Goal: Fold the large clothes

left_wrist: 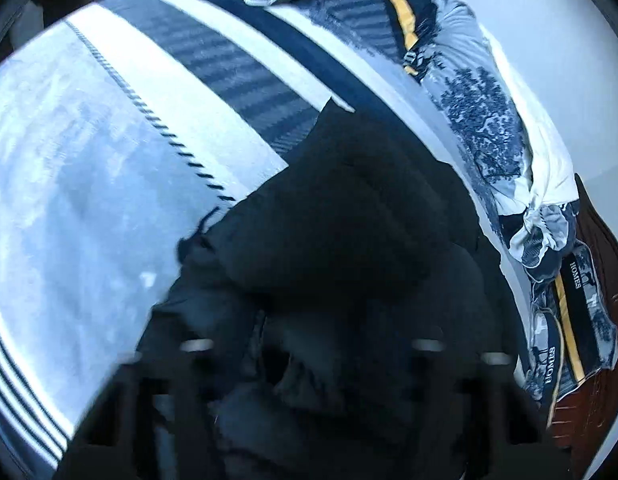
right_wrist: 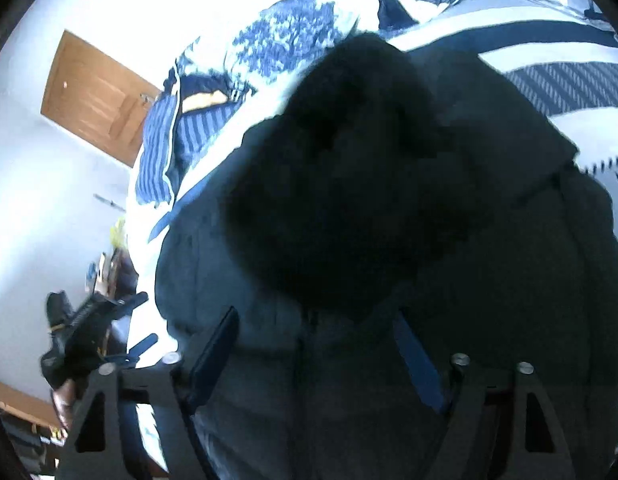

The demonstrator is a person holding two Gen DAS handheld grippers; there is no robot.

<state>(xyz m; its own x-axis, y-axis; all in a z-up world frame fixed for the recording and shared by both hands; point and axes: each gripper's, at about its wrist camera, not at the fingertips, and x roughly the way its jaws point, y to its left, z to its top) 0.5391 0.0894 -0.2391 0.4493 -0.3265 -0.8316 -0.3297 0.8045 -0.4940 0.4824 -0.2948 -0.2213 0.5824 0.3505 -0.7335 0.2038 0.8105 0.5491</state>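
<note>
"Two claws were out over the bed, and you held one in each hand. Where was the big black jacket (right_wrist: 349, 184)?"

"It lay on the striped bedsheet (left_wrist: 109, 168), bunched up in a dark heap right under both claws."

"Was your right gripper (right_wrist: 317, 352) grabbing it?"

"No. Its fingers stood wide apart with the jacket below them. I think you held it low like that so you could pick a spot to pinch for the next fold."

"And your left gripper (left_wrist: 309, 360)?"

"Too blurry and dark. I cannot tell if it was let go or pinching cloth."

"What was the bed like?"

"Soft, with blue and white stripes. A rumpled blue tree-print quilt (left_wrist: 481, 120) sat along the far edge, so you had less room there."

"And the room?"

"White walls and a brown wooden door (right_wrist: 97, 96)."
</note>
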